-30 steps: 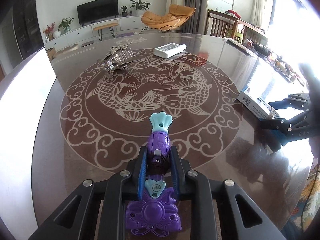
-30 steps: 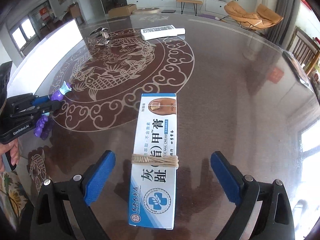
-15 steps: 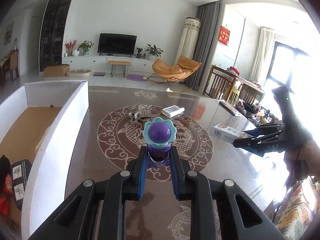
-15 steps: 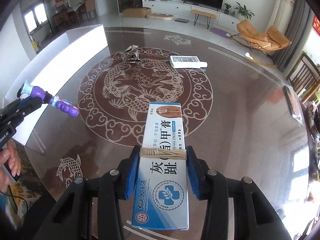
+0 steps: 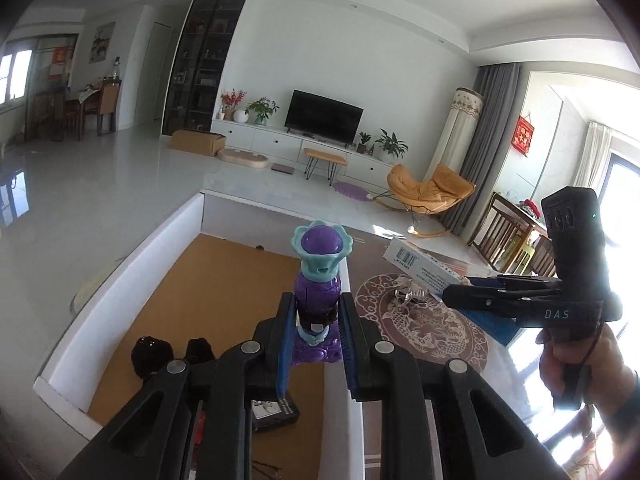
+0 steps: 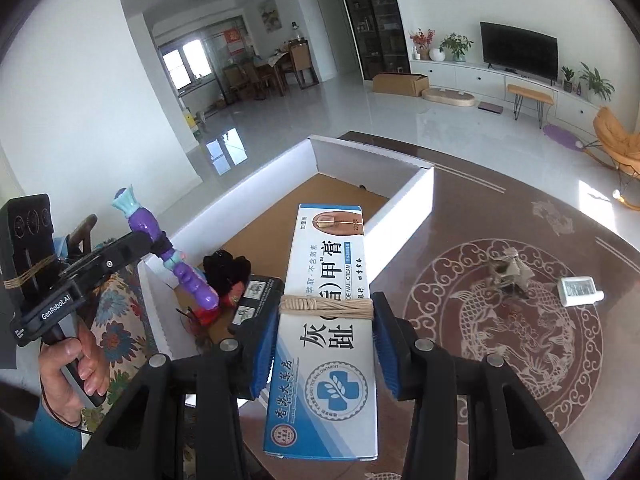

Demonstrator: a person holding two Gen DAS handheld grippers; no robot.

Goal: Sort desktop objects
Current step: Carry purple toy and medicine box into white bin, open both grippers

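Observation:
My left gripper (image 5: pixel 314 320) is shut on a purple and teal toy wand (image 5: pixel 319 276) and holds it in the air above the white cardboard box (image 5: pixel 168 236). In the right wrist view the wand (image 6: pixel 160 248) hangs over the box's near left corner. My right gripper (image 6: pixel 326 320) is shut on a white and blue nail cream box (image 6: pixel 324 320) tied with string, held over the right wall of the cardboard box (image 6: pixel 400 204). The cream box also shows in the left wrist view (image 5: pixel 420 266).
Inside the cardboard box lie a black object (image 6: pixel 226 268), a red item and small dark packets (image 6: pixel 256 292). On the round dark table (image 6: pixel 520 220) lie a crumpled silver piece (image 6: pixel 506 270) and a white remote-like item (image 6: pixel 578 290).
Both grippers rose from the table and swung left over the cardboard box. My right gripper shut on the cream box and lifted it. The left one kept the wand.

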